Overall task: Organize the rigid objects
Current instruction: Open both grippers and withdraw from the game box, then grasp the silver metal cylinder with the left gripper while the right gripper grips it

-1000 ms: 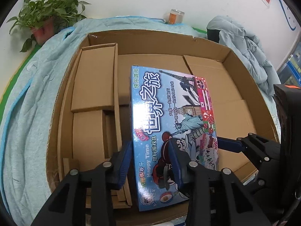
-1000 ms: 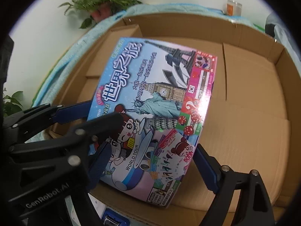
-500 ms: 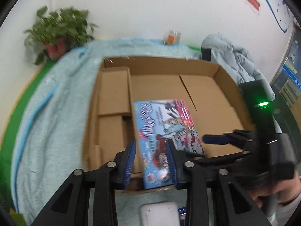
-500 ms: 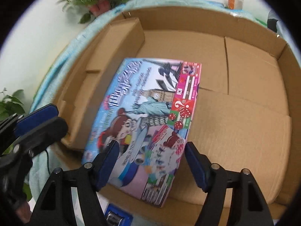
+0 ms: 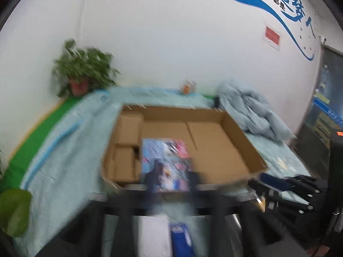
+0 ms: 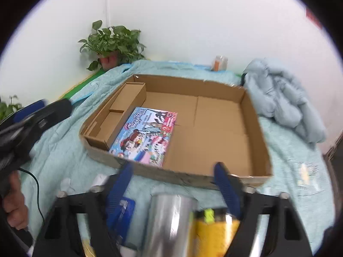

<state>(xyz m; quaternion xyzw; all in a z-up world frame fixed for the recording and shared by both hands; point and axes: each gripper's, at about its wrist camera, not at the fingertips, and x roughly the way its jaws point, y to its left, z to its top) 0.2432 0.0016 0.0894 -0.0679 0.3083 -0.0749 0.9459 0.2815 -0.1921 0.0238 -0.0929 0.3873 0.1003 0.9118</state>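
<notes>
Now | colourful flat board-game box [image 6: 145, 137] lies in shallow brown cardboard tray [image 6: 255, 115], against its near wall beside small cardboard boxes [image 6: 126, 100] | right gripper [image 6: 173, 182] fingers spread, empty | left gripper [image 5: 171, 182] blurred, fingers apart, empty

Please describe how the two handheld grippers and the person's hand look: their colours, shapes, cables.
The right gripper has a black, angular frame with silver screws and two long blue ribbed finger pads. The left gripper, seen from the right wrist view, is black too, with a blue pad and a thin black cable below it. A bare hand grips its handle; no sleeve is visible.
</notes>
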